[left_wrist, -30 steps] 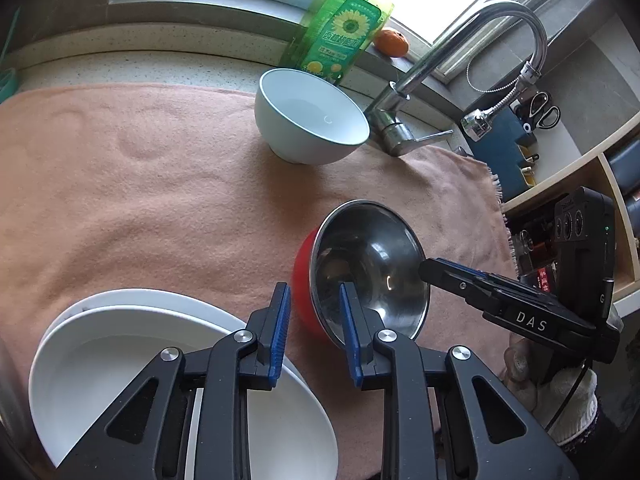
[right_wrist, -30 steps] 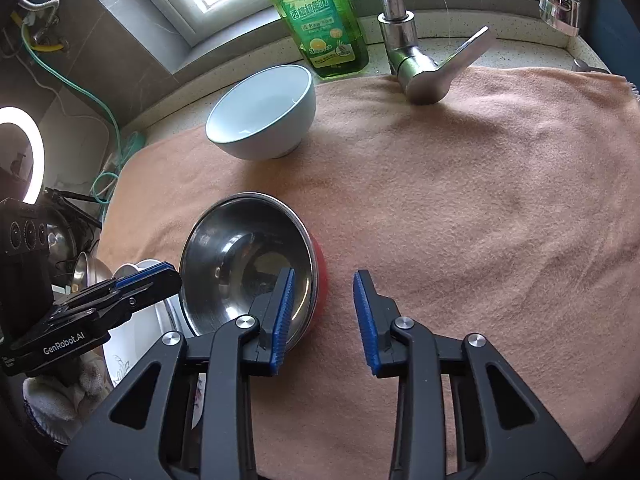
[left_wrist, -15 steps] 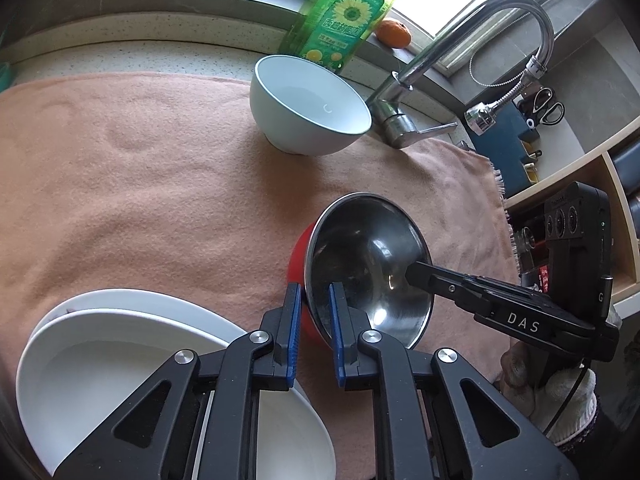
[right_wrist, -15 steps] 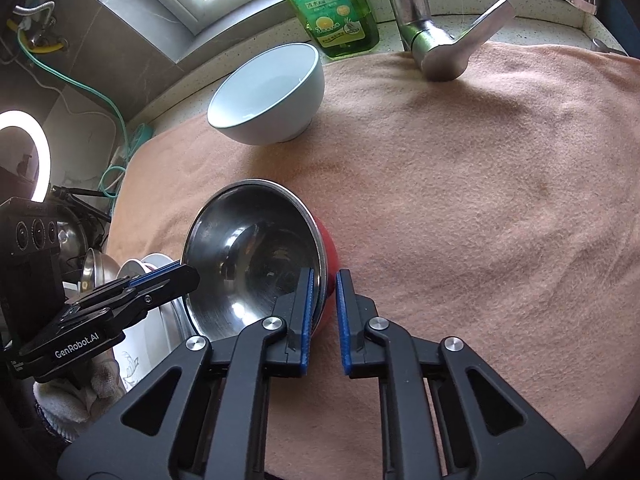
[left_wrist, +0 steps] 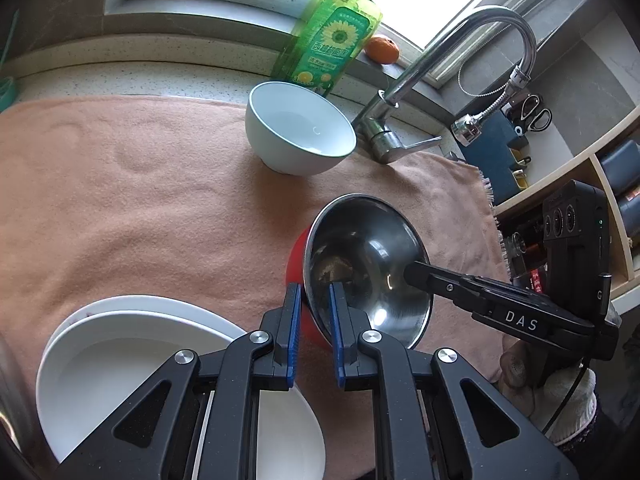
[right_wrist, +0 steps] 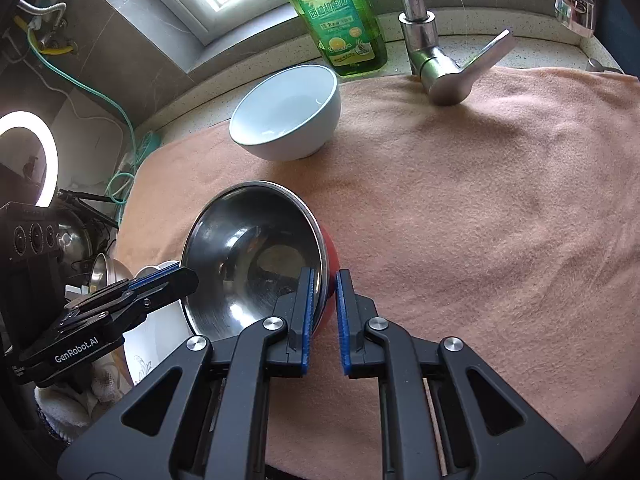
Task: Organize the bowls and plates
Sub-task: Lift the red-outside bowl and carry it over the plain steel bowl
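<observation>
Sitting tilted on the peach towel [left_wrist: 160, 208] beside the white plates [left_wrist: 132, 344], the red-skinned steel bowl [left_wrist: 360, 264] is handling as light, rigid and slick, its thin rim being pinched by left gripper [left_wrist: 313, 332] and right gripper [right_wrist: 323, 312] at opposite sides.

You see a steel bowl [left_wrist: 368, 264] with red outside, a white bowl [left_wrist: 300, 128], white plates [left_wrist: 120, 344], a peach cloth [left_wrist: 140, 200], and a green sunflower-labelled bottle [left_wrist: 332, 40].

From my feed, white plates [left_wrist: 120, 344] are partly hidden under the left hand-held gripper [left_wrist: 314, 300]; steel bowl [right_wrist: 256, 256] hides most of its red shell; bottle [right_wrist: 340, 20] top cut off.
</observation>
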Demonstrator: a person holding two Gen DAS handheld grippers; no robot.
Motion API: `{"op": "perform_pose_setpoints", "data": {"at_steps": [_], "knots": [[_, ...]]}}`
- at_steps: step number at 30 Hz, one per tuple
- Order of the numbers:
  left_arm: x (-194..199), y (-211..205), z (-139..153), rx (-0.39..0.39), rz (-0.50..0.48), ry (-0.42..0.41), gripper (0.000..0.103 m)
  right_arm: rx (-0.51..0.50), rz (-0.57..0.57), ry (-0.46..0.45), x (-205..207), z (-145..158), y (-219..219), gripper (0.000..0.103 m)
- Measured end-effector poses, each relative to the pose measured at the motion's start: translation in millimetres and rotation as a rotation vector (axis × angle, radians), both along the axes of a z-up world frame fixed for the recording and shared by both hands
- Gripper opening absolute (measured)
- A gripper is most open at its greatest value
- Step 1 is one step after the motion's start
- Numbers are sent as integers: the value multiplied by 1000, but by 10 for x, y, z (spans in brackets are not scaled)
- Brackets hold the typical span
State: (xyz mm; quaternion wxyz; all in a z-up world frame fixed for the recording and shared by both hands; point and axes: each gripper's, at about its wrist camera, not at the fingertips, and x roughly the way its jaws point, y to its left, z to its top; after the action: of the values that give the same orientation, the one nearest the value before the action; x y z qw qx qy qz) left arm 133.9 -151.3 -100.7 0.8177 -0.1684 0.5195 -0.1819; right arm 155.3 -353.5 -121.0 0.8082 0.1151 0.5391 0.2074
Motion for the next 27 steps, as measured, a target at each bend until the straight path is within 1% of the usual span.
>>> {"op": "perform_pose_setpoints", "data": {"at_steps": [5,12,19,27], "knots": [[-84,134,121,-15,21,-22,12,6,17,-26,-51,175,119,11],[-269,409,278,-28,67,-54,12,8,63,-63,-134,370,416,11],[-466,791,433,-33,138,-91,12,15,129,-91,-223,527,866,11],[-753,1266,495,-31,230,-106,12,22,220,-121,-356,645,1435,11]]}}
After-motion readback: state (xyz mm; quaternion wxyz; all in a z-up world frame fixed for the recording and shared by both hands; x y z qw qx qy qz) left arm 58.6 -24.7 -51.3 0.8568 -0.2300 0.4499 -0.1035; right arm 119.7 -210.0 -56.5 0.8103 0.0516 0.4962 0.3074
